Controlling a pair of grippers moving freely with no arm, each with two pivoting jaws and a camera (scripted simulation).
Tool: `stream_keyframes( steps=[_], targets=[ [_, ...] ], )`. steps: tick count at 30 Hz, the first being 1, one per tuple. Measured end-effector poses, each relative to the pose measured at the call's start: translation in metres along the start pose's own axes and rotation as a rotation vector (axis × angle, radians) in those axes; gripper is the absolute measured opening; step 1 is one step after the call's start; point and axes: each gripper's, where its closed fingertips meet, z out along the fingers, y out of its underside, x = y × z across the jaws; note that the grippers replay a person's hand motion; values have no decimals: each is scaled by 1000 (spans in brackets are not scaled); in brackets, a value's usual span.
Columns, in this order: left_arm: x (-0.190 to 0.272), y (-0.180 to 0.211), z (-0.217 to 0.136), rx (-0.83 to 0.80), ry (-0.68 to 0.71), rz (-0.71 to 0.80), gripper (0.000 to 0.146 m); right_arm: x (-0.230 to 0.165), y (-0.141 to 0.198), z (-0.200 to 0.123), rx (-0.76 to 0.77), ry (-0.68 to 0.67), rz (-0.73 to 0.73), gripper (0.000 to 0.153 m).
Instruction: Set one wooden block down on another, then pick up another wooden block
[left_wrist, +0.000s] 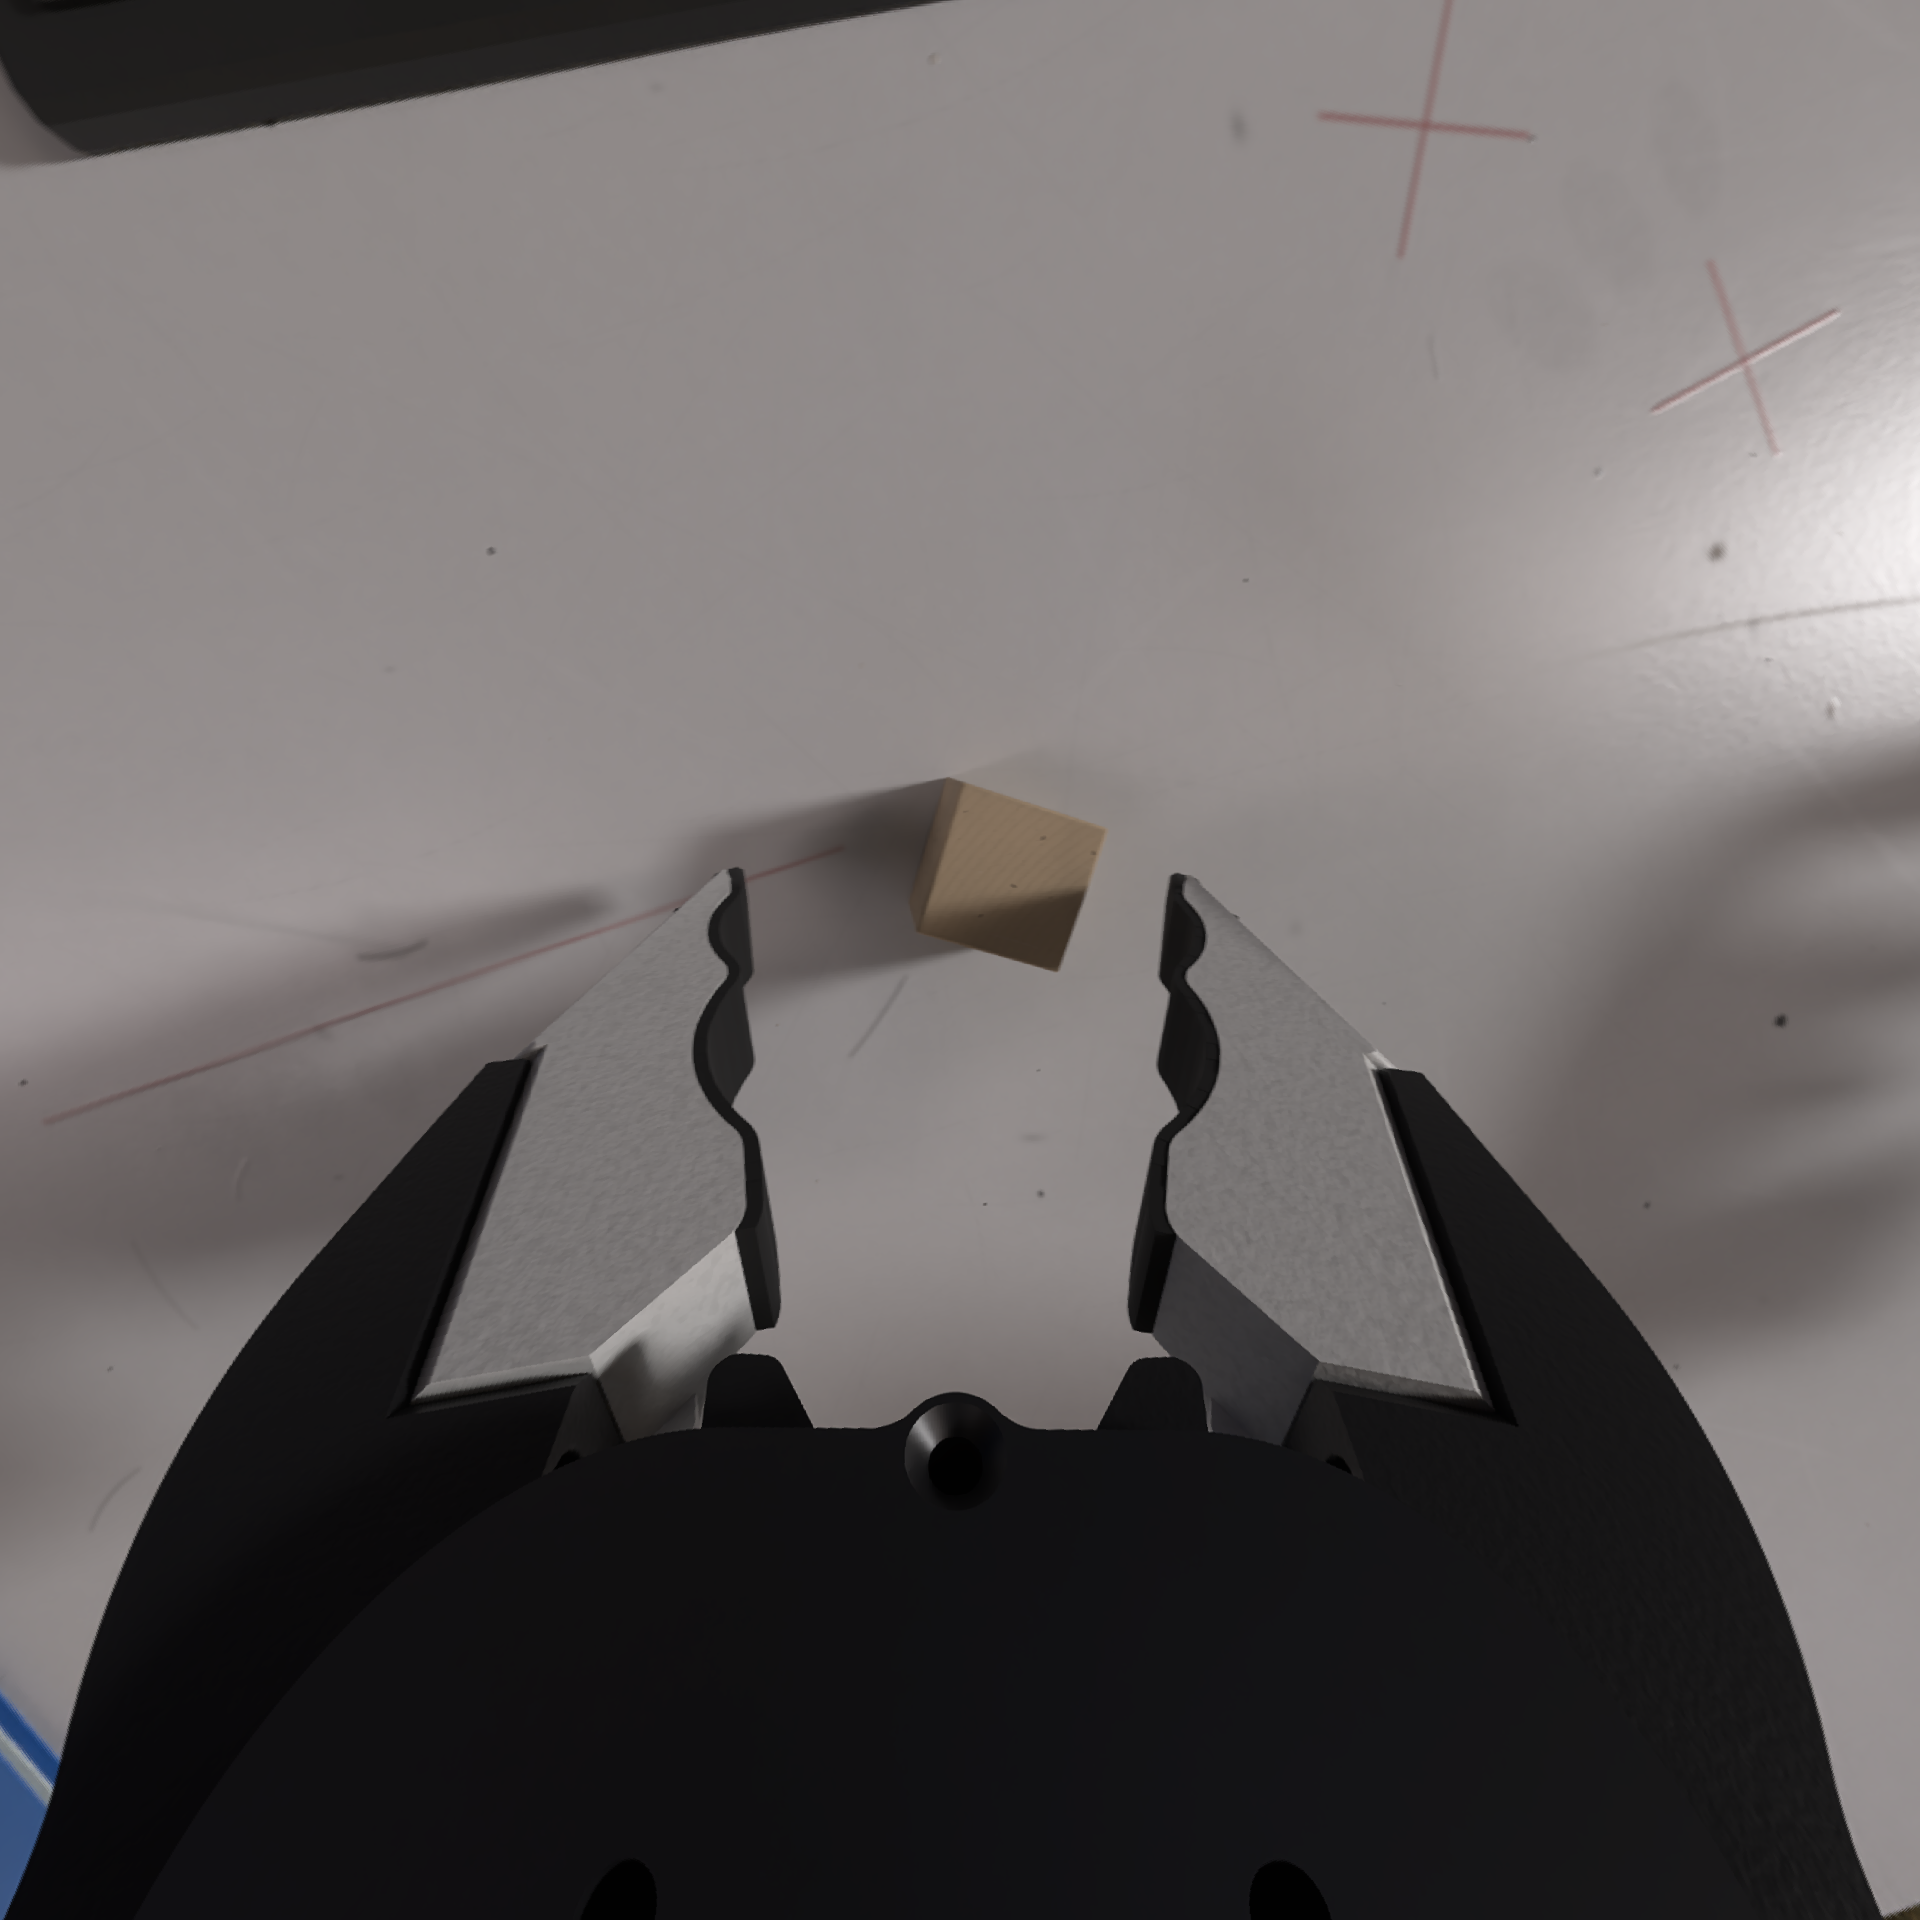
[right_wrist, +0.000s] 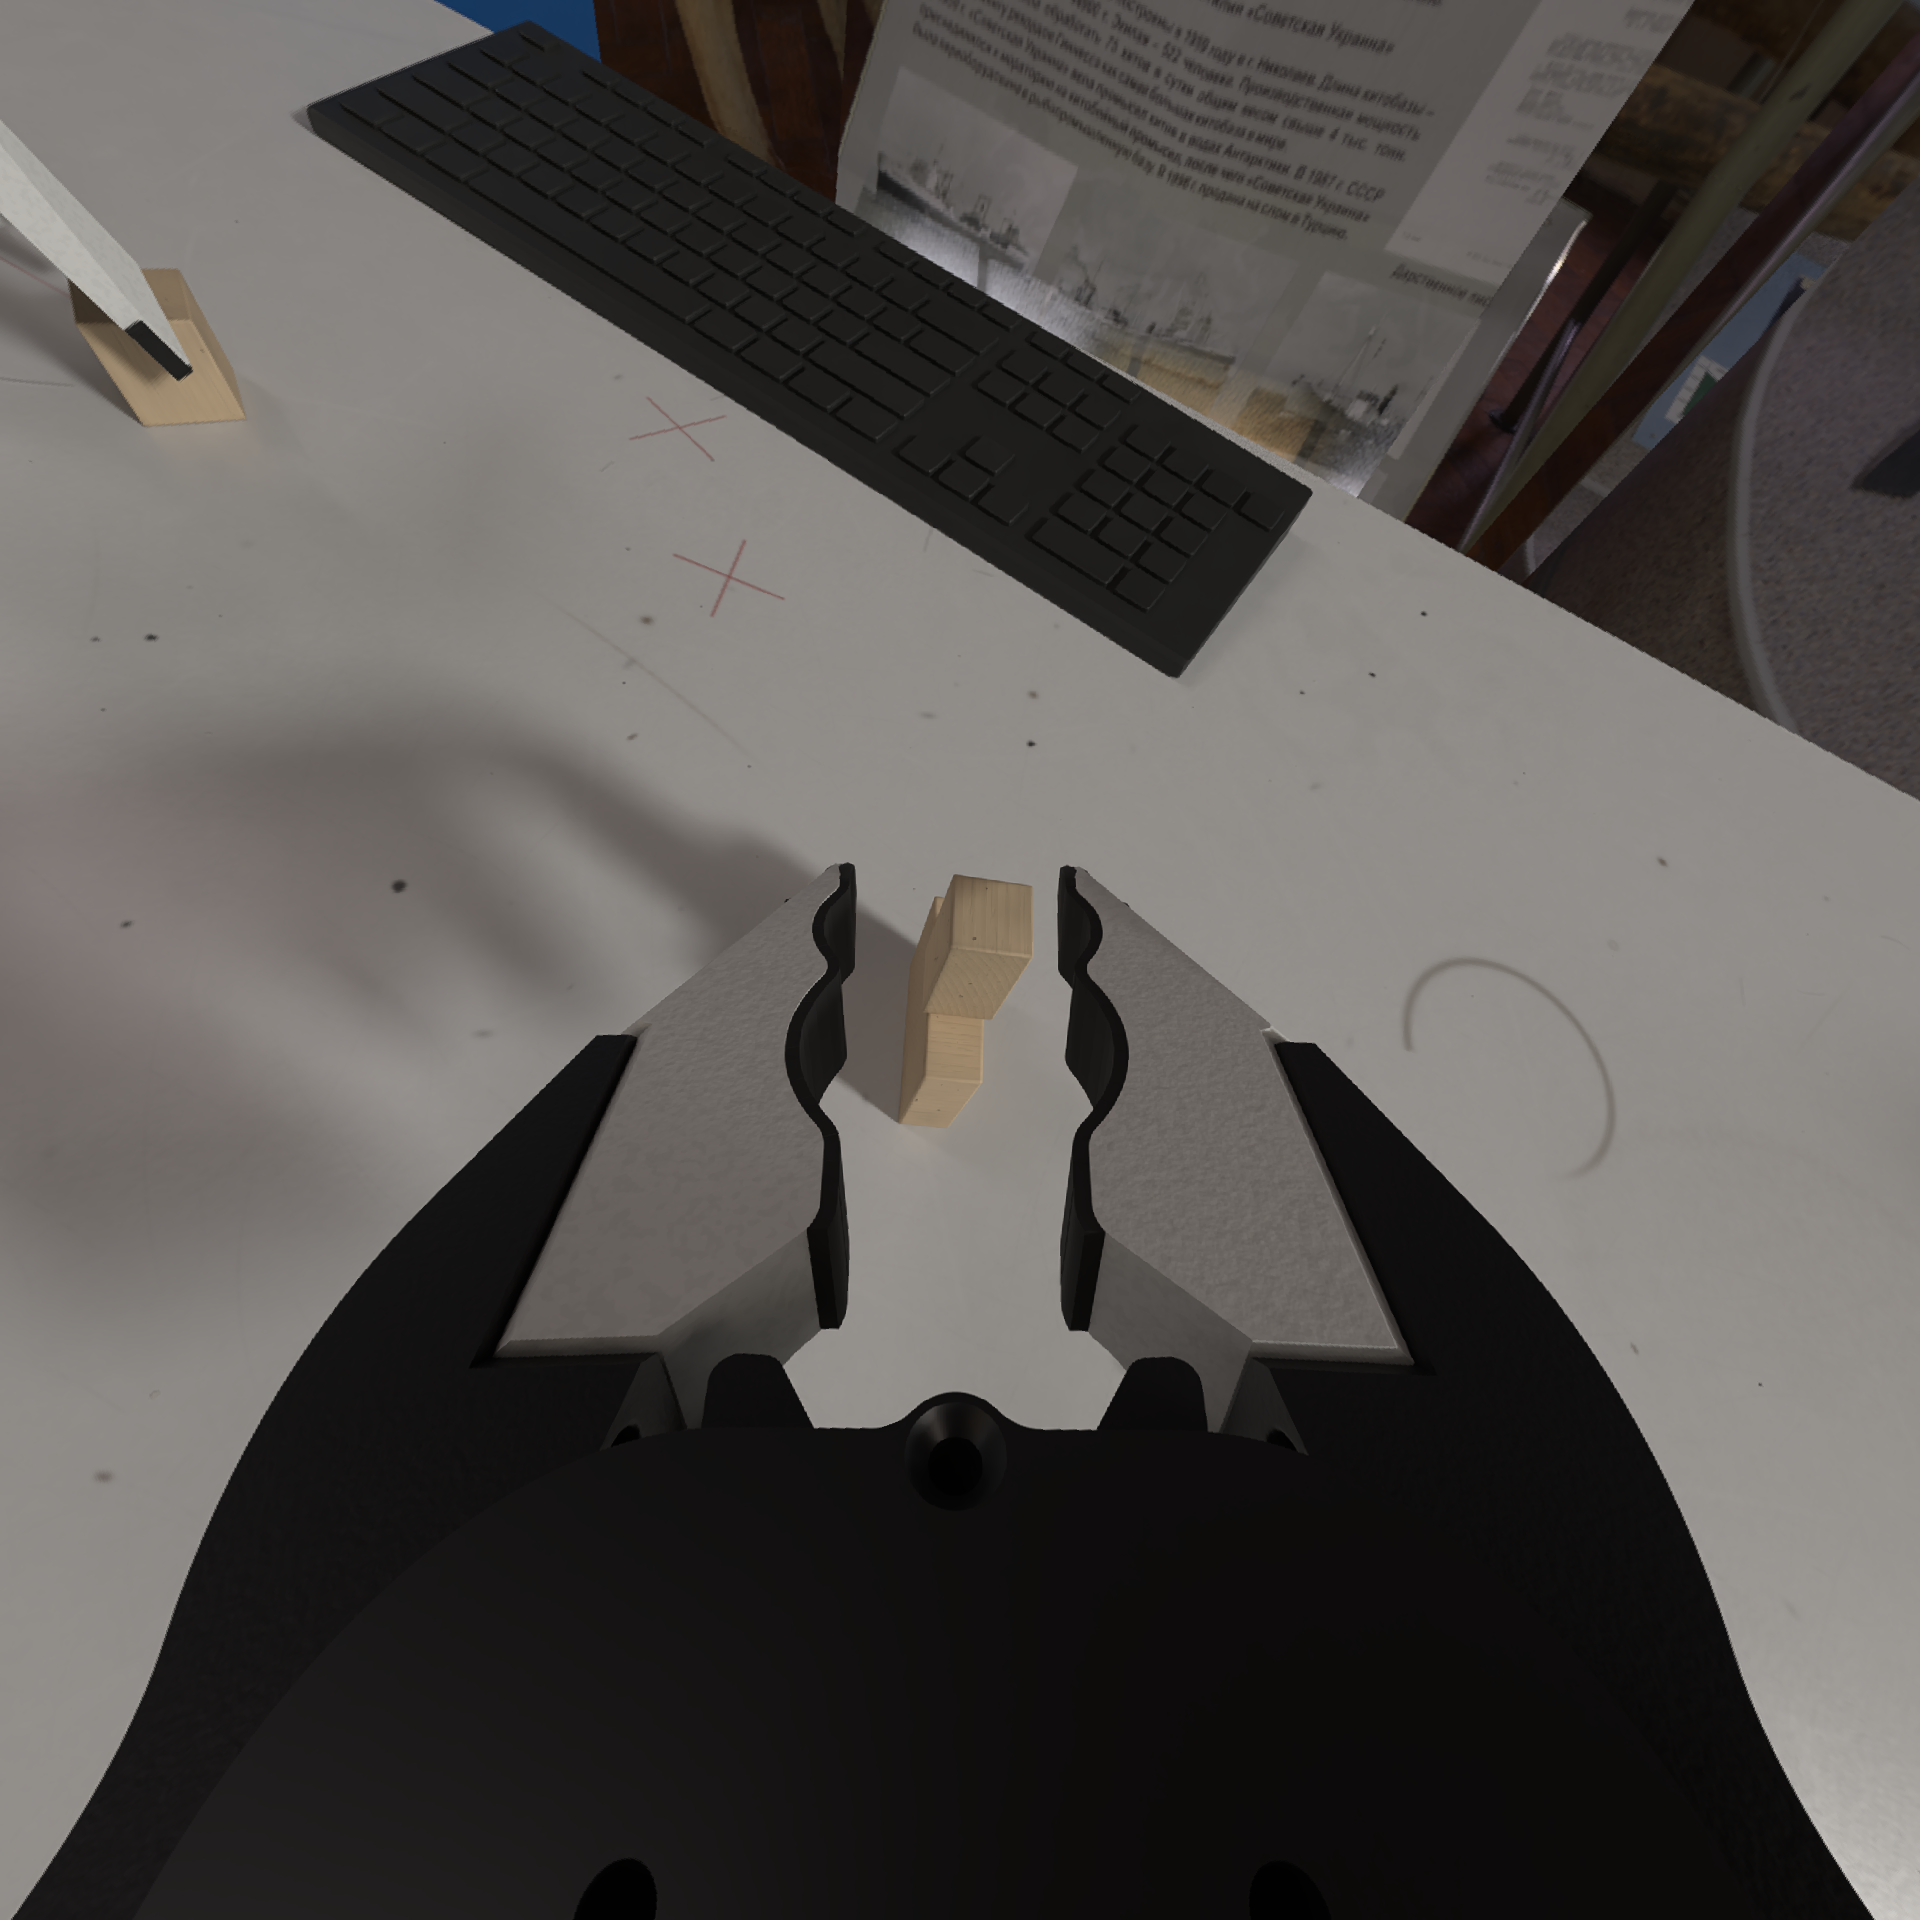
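Nearest in the left wrist view, the left gripper (left_wrist: 956, 894) stands wide apart with nothing between its fingers. One wooden block (left_wrist: 1006, 894) lies on the white table (left_wrist: 520, 520) just beyond the fingertips, roughly centred in the gap and turned at an angle to the fingers; whether the tips reach its sides cannot be told. Far left, a black keyboard's (left_wrist: 312, 62) edge shows, and far right two red crosses (left_wrist: 1425, 127) mark the table.

In the right wrist view, the right gripper (right_wrist: 956, 904) is also apart, more narrowly, and holds nothing. Between its fingers, clear of both pads, sits a stack (right_wrist: 966, 997): a top block (right_wrist: 982, 940) resting on a lower block (right_wrist: 943, 1075), the top one shifted a little to the right and farther away. At far left, the other gripper's finger (right_wrist: 78, 249) crosses in front of the lone block. Right of it are the crosses, then the keyboard along the far edge, with a printed sheet (right_wrist: 1143, 208) behind it.
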Motion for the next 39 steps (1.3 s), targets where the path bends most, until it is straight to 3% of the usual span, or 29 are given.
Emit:
stream_keyframes(
  steps=[6,15,19,26,30,32,36,39],
  targets=[
    [-11,4,0,-20,-30,-9,101,-1,-1,-1,-2,3,-26,39],
    [-24,9,-3,-39,-25,-13,101,-2,1,0,-16,14,-72,39],
    [-13,5,-5,-19,25,55,81,-4,2,1,-26,11,-83,39],
    [4,4,3,-37,-45,283,63,-6,4,2,-39,5,-122,39],
    [6,5,4,-49,-55,327,30,-5,1,0,-29,12,-133,39],
    [2,7,0,-65,-61,329,30,-1,-4,-3,-3,39,-124,40],
    [-4,-12,-42,110,-26,237,30,7,-23,-18,98,95,-99,47],
    [19,-30,-101,361,124,201,30,10,-44,-36,211,121,-86,52]
  ],
)
